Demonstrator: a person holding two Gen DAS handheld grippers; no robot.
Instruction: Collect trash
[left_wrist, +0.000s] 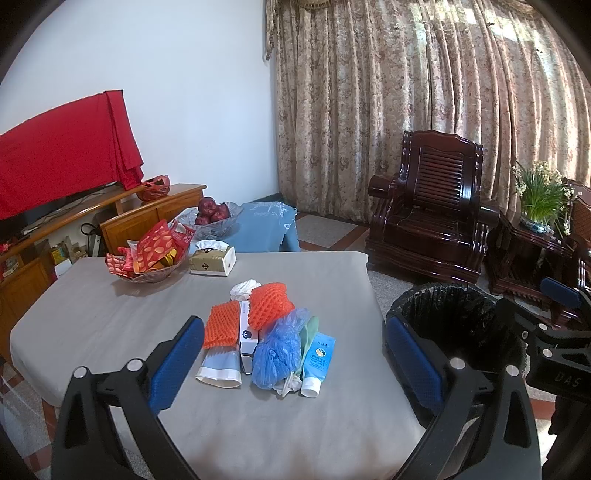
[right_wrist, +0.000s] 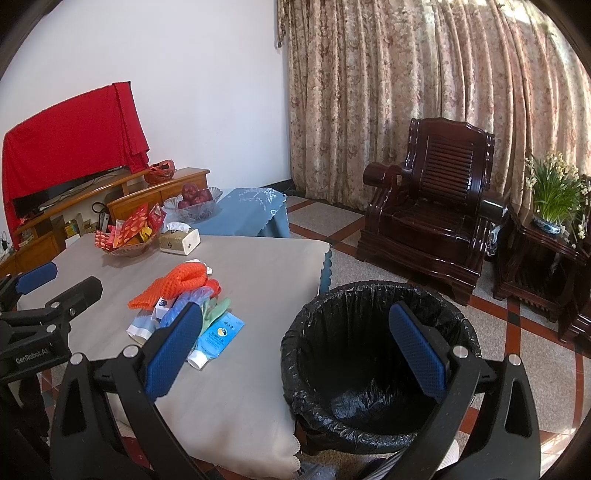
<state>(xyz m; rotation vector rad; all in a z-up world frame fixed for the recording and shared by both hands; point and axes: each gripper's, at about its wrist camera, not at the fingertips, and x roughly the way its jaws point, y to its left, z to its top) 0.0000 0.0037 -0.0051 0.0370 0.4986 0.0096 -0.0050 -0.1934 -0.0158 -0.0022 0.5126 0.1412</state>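
A pile of trash lies on the grey table (left_wrist: 110, 317): two orange foam nets (left_wrist: 271, 304), a crumpled blue plastic bag (left_wrist: 279, 352), a light-blue tube (left_wrist: 317, 363), a white box (left_wrist: 248, 332), a paper cup (left_wrist: 219, 371) and a white wad (left_wrist: 243, 288). The pile also shows in the right wrist view (right_wrist: 177, 284). My left gripper (left_wrist: 295, 354) is open and empty, above the table's near side, facing the pile. My right gripper (right_wrist: 295, 347) is open and empty, above the near rim of the black-lined trash bin (right_wrist: 369, 373), right of the table.
A basket of red packets (left_wrist: 147, 254), a tissue box (left_wrist: 213, 261) and a glass bowl of apples (left_wrist: 212, 218) stand at the table's far side. A dark wooden armchair (left_wrist: 432, 206), a side table with a plant (left_wrist: 543, 206) and a TV cabinet (left_wrist: 44, 236) surround it.
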